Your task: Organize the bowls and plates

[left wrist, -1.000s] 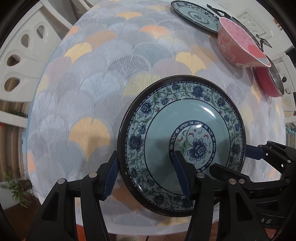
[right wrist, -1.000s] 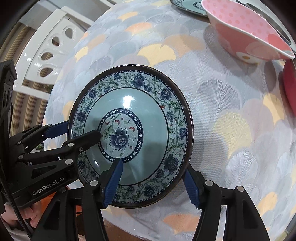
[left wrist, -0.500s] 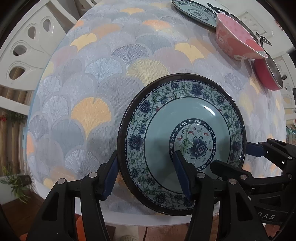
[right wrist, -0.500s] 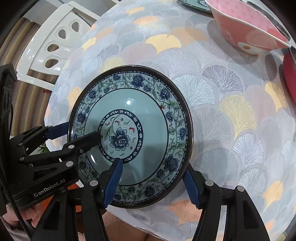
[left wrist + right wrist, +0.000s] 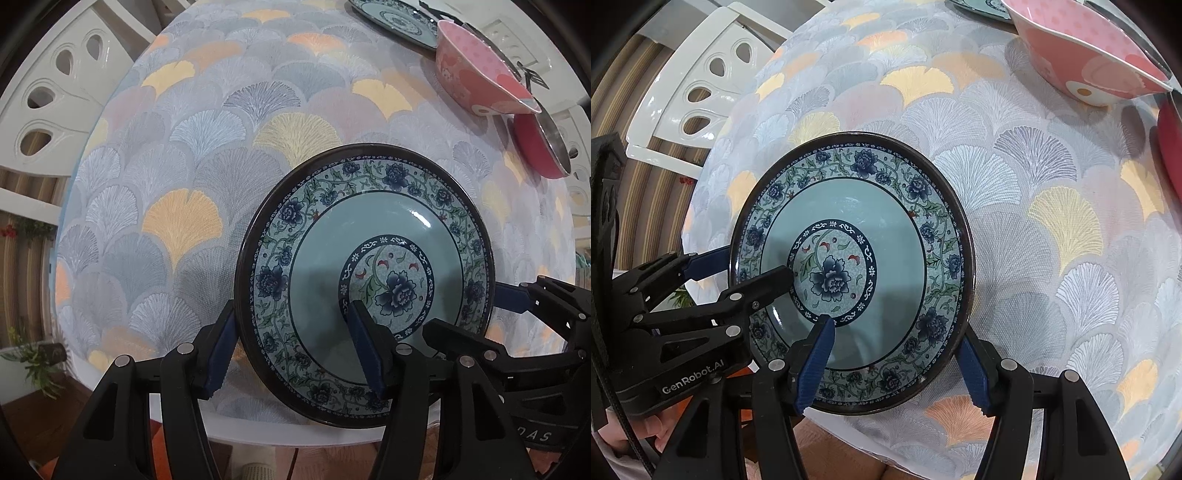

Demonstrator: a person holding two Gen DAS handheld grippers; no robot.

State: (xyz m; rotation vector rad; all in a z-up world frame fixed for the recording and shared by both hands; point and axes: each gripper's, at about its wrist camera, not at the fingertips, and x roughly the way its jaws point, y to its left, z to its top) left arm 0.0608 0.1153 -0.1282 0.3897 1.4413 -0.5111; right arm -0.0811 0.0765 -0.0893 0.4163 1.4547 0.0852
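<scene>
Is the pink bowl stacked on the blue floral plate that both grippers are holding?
No: the pink bowl sits far across the table, apart from the held blue floral plate.

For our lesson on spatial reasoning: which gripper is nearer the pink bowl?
Right. The right gripper holds the plate by the rim toward the pink bowl; the left gripper, jaws just opening slightly around the opposite rim, is farther away.
</scene>
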